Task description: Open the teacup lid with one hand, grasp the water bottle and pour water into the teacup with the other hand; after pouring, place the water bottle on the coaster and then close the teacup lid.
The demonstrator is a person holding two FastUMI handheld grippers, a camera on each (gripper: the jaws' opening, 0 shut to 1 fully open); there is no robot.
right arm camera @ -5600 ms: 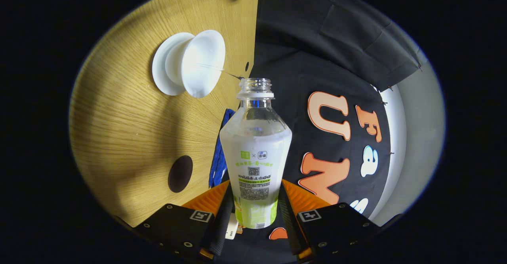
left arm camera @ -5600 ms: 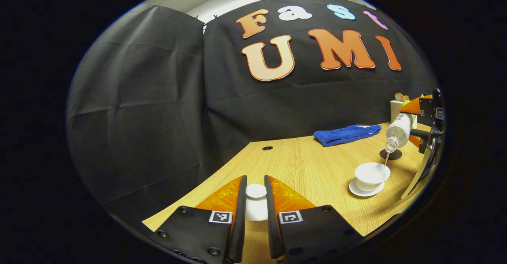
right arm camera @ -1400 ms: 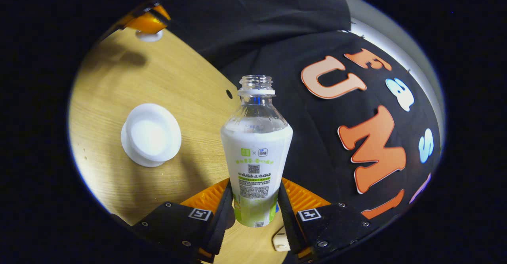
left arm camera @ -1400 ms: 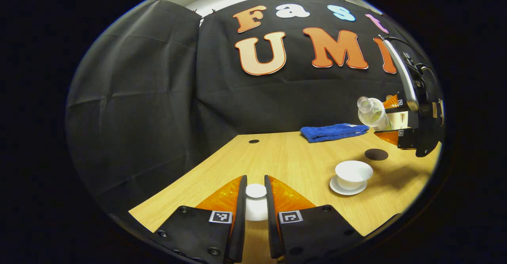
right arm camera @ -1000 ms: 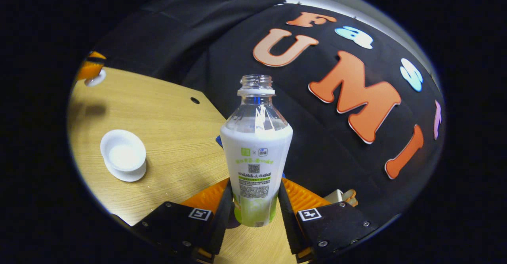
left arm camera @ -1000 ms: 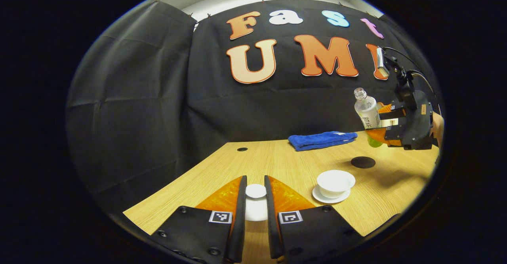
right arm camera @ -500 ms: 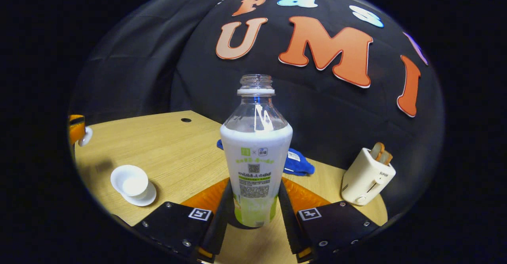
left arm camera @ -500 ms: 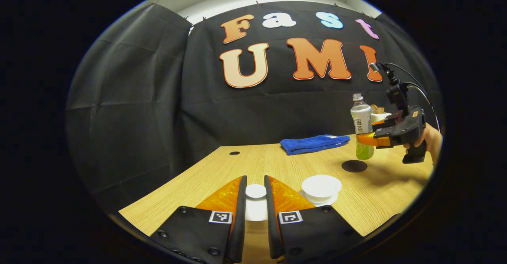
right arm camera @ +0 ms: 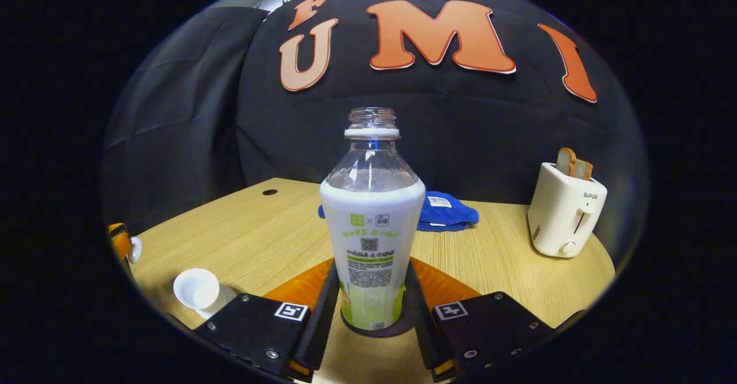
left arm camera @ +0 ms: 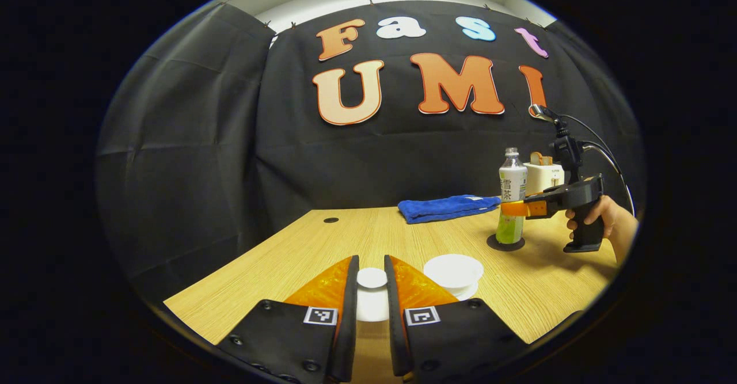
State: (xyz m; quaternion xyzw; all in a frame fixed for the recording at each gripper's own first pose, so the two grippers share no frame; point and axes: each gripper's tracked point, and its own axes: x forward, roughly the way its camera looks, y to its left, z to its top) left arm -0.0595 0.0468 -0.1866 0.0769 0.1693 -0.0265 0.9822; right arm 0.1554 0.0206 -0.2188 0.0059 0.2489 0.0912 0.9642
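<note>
The white teacup lid [left arm camera: 372,292] sits between the fingers of my left gripper [left arm camera: 372,297], which is shut on it above the table's near edge. Just right of those fingers stands the uncovered white teacup [left arm camera: 453,270] on its saucer. Farther right, the uncapped water bottle [left arm camera: 511,197] stands upright on the dark round coaster [left arm camera: 505,243]. In the right gripper view my right gripper [right arm camera: 372,309] is shut on the bottle [right arm camera: 372,228], low on its label, and the coaster's [right arm camera: 403,327] rim shows under its base. The teacup [right arm camera: 197,289] lies at lower left.
A folded blue towel [left arm camera: 446,206] lies at the back of the wooden table [left arm camera: 403,234]. A white toaster [right arm camera: 565,208] with bread stands at the right. A hand [left arm camera: 604,217] grips the right gripper's handle. A cable hole [left arm camera: 331,220] is at the table's back left.
The right gripper stopped pouring, swung the bottle upright and away from the teacup, then lowered it onto the coaster. The left gripper kept hold of the lid.
</note>
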